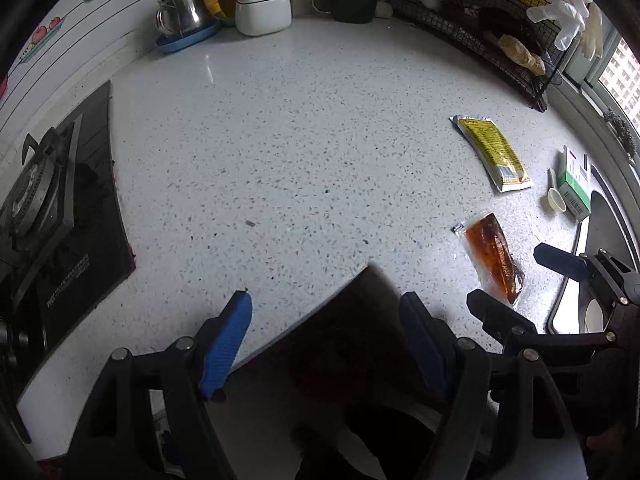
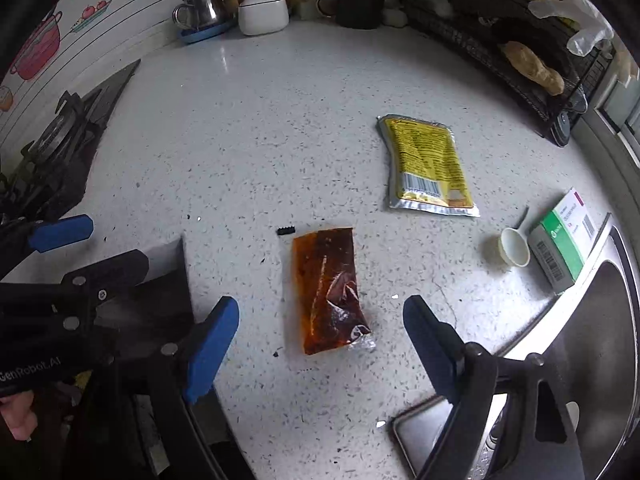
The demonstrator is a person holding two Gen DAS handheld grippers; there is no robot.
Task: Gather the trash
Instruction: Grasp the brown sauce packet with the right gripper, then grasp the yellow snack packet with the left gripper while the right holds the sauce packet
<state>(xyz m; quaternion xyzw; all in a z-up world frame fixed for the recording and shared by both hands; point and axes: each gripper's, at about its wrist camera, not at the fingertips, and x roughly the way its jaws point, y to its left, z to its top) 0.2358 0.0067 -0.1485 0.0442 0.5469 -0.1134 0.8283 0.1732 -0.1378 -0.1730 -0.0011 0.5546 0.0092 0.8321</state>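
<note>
Both tools wide open, empty, right tool [image 2: 320,340] over sauce packet [image 2: 328,290]

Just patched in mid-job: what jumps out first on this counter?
The reddish-brown sauce packet lies flat on the speckled counter, directly ahead of the open right hand-held gripper. Beyond it to the right lies a yellow foil pouch; by the sink sit a green-and-white box and a small white scoop.

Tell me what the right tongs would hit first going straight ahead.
Probably the red sauce packet, lying flat on the counter between the open right tongs; depth is uncertain.
</note>
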